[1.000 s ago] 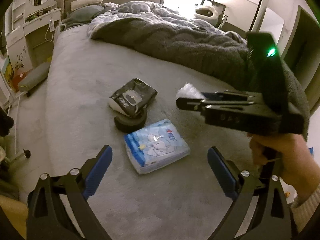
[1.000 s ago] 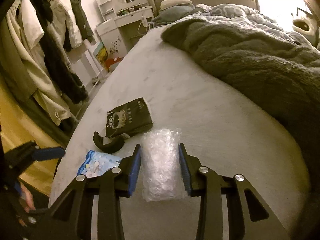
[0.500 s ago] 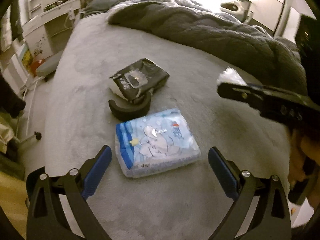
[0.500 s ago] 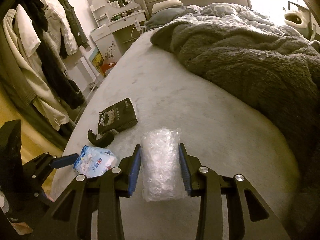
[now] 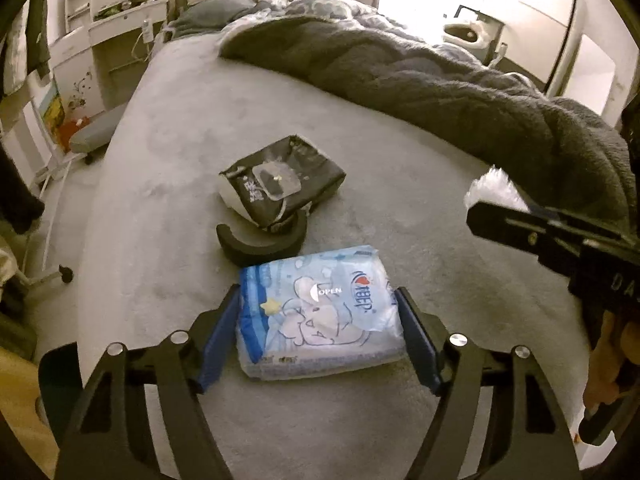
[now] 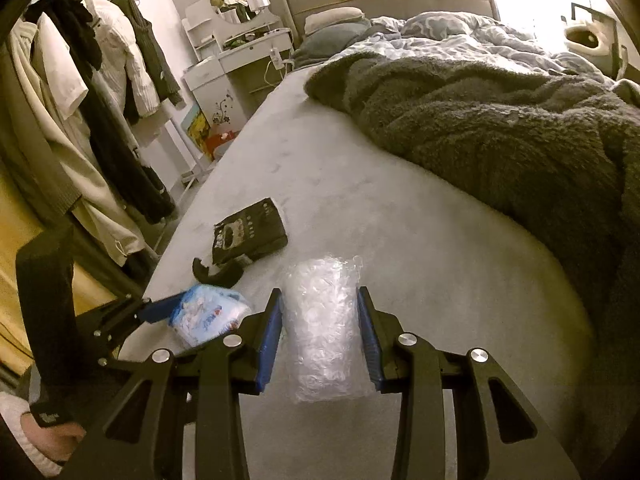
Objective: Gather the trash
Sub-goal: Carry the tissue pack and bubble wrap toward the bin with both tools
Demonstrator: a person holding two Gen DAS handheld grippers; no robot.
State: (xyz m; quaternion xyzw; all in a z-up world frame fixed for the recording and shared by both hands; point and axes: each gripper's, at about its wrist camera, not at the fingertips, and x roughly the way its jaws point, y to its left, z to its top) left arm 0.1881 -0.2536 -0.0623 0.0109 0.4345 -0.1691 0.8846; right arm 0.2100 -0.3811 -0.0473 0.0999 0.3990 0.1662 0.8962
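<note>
The left gripper (image 5: 318,332) has closed in around the blue pack (image 5: 320,316), so it looks ready to lift; the right gripper (image 6: 319,336) still squeezes the bubble wrap (image 6: 324,328).

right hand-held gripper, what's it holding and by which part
A roll of bubble wrap, clamped across its long sides by the right hand-held gripper.
</note>
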